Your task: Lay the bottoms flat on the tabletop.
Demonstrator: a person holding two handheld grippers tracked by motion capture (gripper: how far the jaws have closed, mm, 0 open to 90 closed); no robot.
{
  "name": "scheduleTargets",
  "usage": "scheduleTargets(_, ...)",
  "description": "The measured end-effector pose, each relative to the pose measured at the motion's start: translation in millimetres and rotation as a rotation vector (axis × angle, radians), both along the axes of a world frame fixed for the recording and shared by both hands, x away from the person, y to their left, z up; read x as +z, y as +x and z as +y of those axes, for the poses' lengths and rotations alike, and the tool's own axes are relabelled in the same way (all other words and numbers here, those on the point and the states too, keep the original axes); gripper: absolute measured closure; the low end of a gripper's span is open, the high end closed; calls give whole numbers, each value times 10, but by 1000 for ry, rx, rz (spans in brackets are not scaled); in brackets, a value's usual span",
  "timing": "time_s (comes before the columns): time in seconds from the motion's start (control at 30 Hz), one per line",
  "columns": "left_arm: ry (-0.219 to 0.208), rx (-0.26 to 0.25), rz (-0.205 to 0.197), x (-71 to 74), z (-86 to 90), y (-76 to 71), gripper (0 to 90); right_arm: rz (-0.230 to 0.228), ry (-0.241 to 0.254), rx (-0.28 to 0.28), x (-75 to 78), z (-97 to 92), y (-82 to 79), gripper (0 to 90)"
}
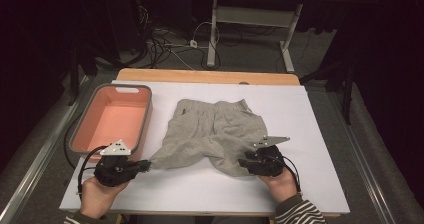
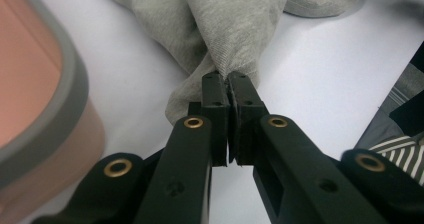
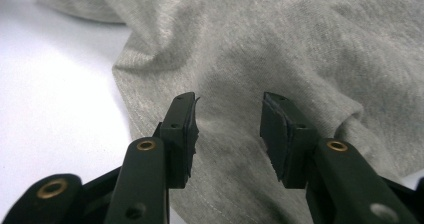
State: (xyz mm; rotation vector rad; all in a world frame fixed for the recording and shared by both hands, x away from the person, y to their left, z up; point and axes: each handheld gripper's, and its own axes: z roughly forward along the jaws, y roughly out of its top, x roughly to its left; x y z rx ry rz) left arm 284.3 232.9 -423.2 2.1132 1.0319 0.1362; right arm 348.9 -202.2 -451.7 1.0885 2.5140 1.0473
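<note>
— Fingers (image 2: pixel 216 101) of the left gripper (image 1: pixel 145 166) pinch a bunched leg hem of the grey shorts (image 1: pixel 212 134), which lie mid-surface (image 1: pixel 310 134) beside the pink basin (image 1: pixel 112 121).
— And the right gripper (image 1: pixel 244 163)?
— Fingers (image 3: pixel 182 129) spread over the other leg, gripping nothing. Pull sideways now and the fabric may drag and crumple, since one corner is unheld.

Grey shorts (image 1: pixel 215 131) lie rumpled, one corner pinched.
</note>
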Motion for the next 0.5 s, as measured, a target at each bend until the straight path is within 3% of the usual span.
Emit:
scheduleTargets(0.23,-8,32,43,-155,-16,23,803,1,-5,6,1,9,-1,595)
scheduleTargets(0.33,-13,29,12,-134,-98,14,715,0,-4,8,4,14,-8,606)
scheduleTargets(0.5,-40,7,-17,-81,-208,12,650,0,-7,10,8,31,-18,622)
